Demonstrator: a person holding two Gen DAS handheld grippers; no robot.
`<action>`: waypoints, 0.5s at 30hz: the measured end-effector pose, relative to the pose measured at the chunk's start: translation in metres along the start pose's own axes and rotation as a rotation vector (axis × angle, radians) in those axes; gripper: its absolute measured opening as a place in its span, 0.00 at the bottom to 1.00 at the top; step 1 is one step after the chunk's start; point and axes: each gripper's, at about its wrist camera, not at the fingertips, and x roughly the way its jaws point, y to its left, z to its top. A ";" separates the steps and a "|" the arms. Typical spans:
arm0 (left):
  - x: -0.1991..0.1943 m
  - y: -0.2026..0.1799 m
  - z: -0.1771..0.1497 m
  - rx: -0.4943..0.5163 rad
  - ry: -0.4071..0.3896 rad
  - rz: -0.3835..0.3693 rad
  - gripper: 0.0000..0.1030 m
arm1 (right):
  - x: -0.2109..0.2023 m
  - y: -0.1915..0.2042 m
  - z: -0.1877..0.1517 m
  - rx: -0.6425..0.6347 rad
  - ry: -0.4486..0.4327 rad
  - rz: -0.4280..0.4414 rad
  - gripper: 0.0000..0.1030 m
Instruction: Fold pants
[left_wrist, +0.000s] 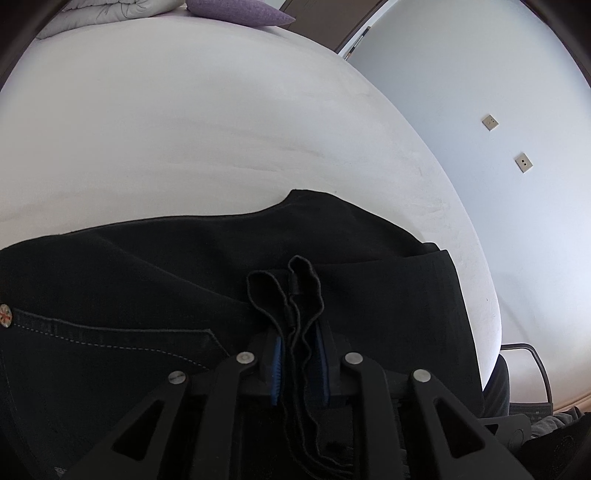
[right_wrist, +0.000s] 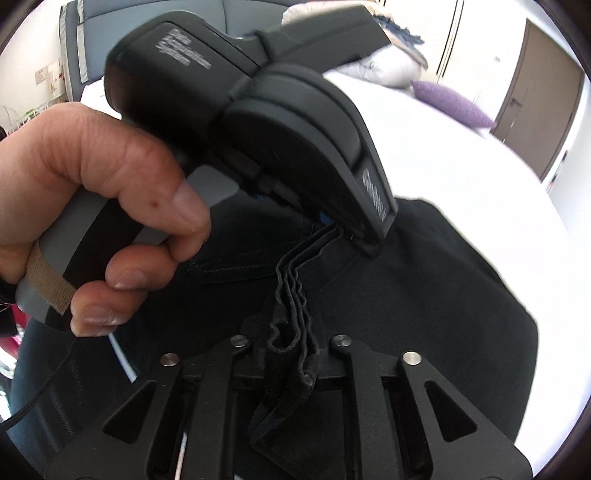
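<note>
Black pants (left_wrist: 155, 288) lie spread near the bed's (left_wrist: 184, 129) foot edge, their stacked hem layers pinched at once by the left gripper (left_wrist: 298, 354) and right gripper (right_wrist: 291, 354), both closed tight on the cloth; a hand (right_wrist: 92, 206) grips the left handle.

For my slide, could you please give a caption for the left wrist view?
Left gripper shut on stacked hem edges of black pants lying on a white bed.
</note>
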 end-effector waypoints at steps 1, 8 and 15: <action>-0.002 -0.001 -0.001 0.000 -0.014 0.015 0.28 | -0.003 -0.001 -0.002 0.011 0.003 0.030 0.24; -0.043 0.014 -0.004 0.001 -0.124 0.189 0.55 | -0.067 -0.020 -0.044 0.119 -0.070 0.296 0.78; -0.060 -0.031 -0.042 0.111 -0.218 0.389 0.59 | -0.074 -0.138 -0.048 0.583 -0.076 0.538 0.37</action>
